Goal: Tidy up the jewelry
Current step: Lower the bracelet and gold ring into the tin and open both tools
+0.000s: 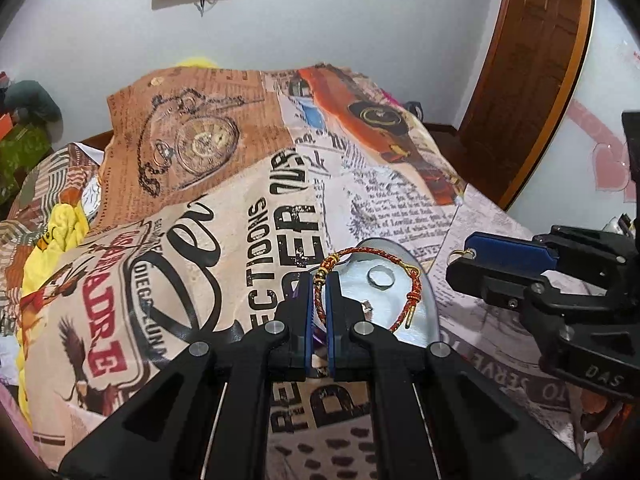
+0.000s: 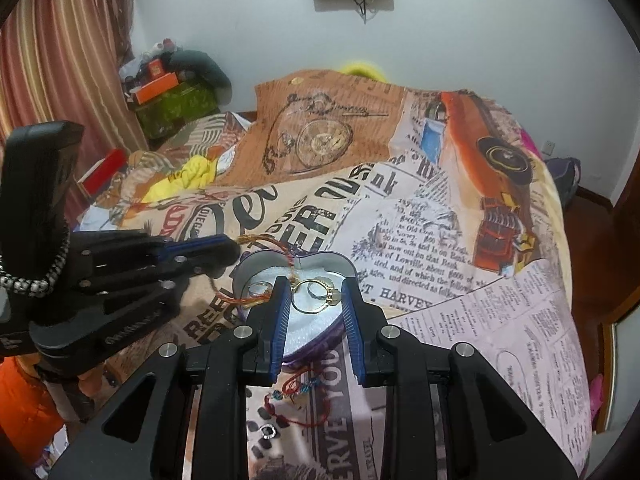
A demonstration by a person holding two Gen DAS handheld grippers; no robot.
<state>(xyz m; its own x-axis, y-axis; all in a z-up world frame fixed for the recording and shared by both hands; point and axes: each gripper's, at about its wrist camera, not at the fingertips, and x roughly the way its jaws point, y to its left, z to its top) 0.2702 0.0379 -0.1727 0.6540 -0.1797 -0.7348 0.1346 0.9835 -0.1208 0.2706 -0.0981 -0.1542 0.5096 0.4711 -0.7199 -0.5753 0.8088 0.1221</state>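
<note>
A heart-shaped tin (image 1: pixel 416 312) (image 2: pixel 344 266) with a white lining lies on the printed bedspread. My left gripper (image 1: pixel 319 280) is shut on a red and gold braided bracelet (image 1: pixel 414 292) and holds it over the tin's left rim; it also shows in the right wrist view (image 2: pixel 224 246) with the bracelet (image 2: pixel 276 245) trailing from it. My right gripper (image 2: pixel 316 292) is open just above the tin, its fingers either side of a thin gold hoop (image 2: pixel 310 300) and gold rings (image 2: pixel 330 294). A silver ring (image 1: pixel 381 278) (image 2: pixel 260 289) lies in the tin.
A red string bracelet with beads (image 2: pixel 298 400) and a small silver ring (image 2: pixel 267 432) lie on the bedspread (image 2: pixel 460 240) near me. Boxes (image 2: pixel 168 92) and clutter sit at the far left by a curtain. A wooden door (image 1: pixel 532 80) stands at the right.
</note>
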